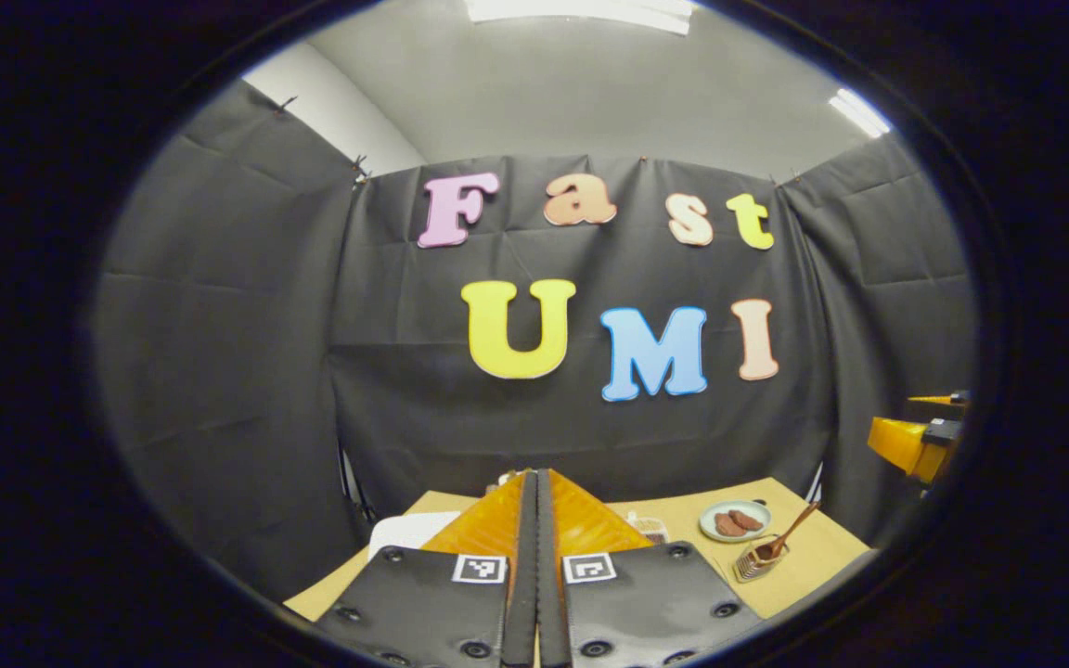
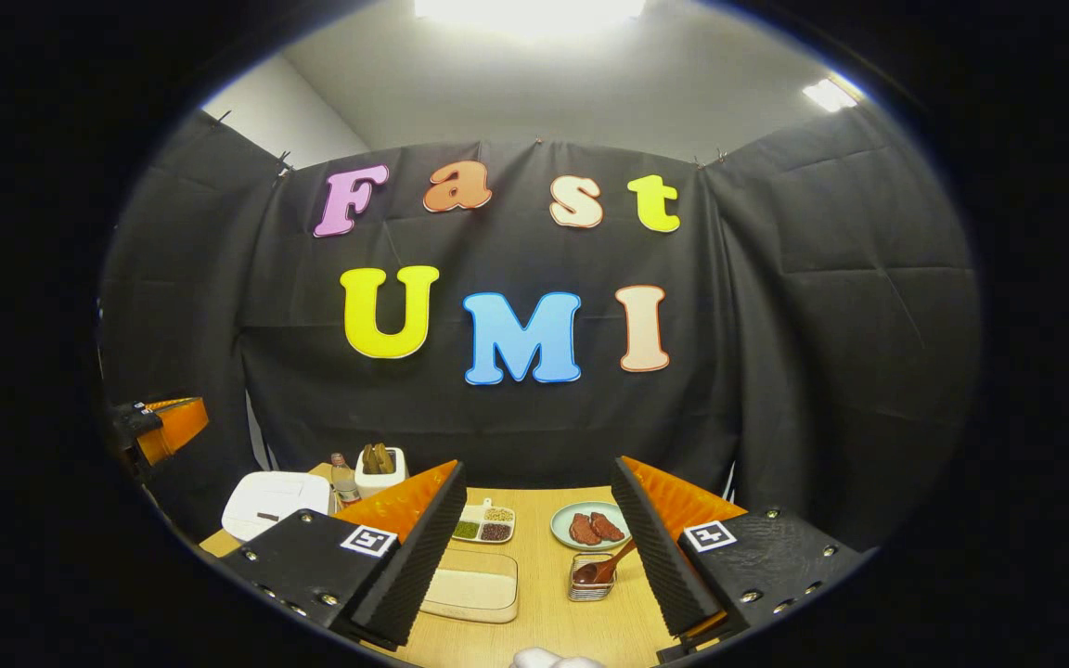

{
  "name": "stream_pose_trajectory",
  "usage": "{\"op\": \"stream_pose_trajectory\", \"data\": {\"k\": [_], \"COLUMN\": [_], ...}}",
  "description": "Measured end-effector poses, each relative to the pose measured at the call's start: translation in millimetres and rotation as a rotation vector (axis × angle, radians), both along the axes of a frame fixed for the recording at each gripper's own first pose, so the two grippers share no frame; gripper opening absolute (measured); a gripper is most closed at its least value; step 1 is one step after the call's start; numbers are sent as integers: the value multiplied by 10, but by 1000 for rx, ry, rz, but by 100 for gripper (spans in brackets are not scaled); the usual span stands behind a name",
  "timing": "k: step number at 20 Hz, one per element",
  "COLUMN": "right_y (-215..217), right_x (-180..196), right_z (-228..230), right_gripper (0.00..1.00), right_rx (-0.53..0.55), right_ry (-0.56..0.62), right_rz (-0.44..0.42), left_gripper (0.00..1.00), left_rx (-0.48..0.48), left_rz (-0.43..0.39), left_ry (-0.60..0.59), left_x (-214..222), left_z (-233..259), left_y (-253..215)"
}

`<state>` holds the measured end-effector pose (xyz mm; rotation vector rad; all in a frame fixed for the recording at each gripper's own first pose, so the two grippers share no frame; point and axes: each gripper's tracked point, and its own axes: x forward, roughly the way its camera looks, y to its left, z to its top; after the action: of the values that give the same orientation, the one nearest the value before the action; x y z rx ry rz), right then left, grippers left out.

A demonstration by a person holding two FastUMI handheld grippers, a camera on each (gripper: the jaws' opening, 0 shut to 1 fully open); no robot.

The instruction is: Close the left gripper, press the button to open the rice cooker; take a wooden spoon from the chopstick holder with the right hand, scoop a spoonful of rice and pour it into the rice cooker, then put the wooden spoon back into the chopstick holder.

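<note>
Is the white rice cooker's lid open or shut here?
Shut. In the right gripper view the white rice cooker shows its flat lid lying down on the body, not raised.

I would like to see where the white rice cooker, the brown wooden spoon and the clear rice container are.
White rice cooker (image 2: 273, 501): right gripper view, on its closed lid.
Brown wooden spoon (image 2: 611, 563): right gripper view, on its handle.
Clear rectangular rice container (image 2: 471, 591): right gripper view, on the rice inside.
</note>
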<state>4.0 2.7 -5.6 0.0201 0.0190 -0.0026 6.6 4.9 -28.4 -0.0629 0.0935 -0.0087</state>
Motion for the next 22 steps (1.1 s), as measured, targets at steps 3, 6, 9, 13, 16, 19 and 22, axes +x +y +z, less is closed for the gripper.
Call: {"op": "stream_pose_trajectory", "data": {"k": [3, 6, 9, 13, 16, 19, 22], "right_y": [0, -31, -93, -184, -250, -298, -346], "right_x": [12, 9, 27, 23, 21, 0, -16], "right_z": [-29, -62, -78, -145, -254, -314, -337], "right_gripper": [96, 96, 96, 96, 96, 96, 96], "right_rx": [-11, -26, -48, -77, -105, -125, -131], "right_ry": [13, 29, 38, 64, 102, 130, 143], "right_rz": [0, -7, -24, -52, -69, -85, -101], "left_gripper": [8, 8, 7, 8, 8, 8, 8], "left_rx": [-10, -7, 25, 26, 14, -6, -16], "left_rz": [16, 80, 160, 216, 249, 274, 284], "left_ry": [29, 70, 110, 208, 282, 351, 414], "left_x": [121, 303, 493, 720, 847, 939, 1005], "left_z": [-124, -360, -645, -1249, -1723, -2133, -2496], "left_y": [84, 353, 645, 875, 998, 1091, 1152]}}
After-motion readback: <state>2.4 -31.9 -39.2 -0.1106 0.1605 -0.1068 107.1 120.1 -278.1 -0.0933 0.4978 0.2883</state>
